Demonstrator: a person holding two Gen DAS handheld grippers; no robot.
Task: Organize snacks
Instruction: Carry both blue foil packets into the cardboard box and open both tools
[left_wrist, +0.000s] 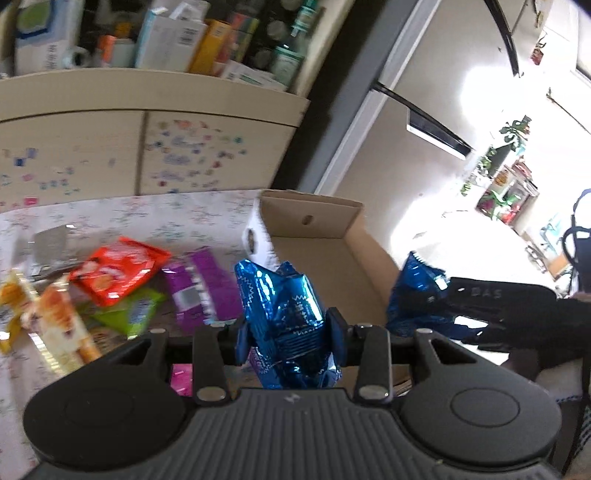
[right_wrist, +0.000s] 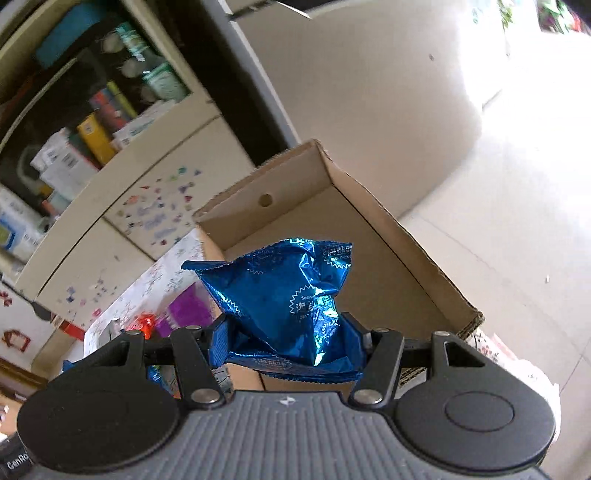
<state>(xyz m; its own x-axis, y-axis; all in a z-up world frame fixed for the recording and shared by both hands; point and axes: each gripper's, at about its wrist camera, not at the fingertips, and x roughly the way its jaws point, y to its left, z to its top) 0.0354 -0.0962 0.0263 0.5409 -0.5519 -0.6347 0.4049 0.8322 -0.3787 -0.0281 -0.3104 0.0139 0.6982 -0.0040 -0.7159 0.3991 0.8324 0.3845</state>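
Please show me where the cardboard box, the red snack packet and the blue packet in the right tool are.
cardboard box (right_wrist: 388, 236), right wrist view, inner right wall.
red snack packet (left_wrist: 114, 271), left wrist view, front face.
blue packet (right_wrist: 280, 295), right wrist view, crinkled middle.

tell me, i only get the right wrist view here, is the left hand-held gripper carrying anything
Observer: Yes. The left hand-held gripper is shut on a blue foil packet, much like the one in your right hand-held gripper.
Operator: what's still loose on the table
Observer: A red packet, a green packet partly under it, and purple packets lie left of the cardboard box.
Operator: anything beside the box i can't see
Observer: A white paper roll leans at its left wall.
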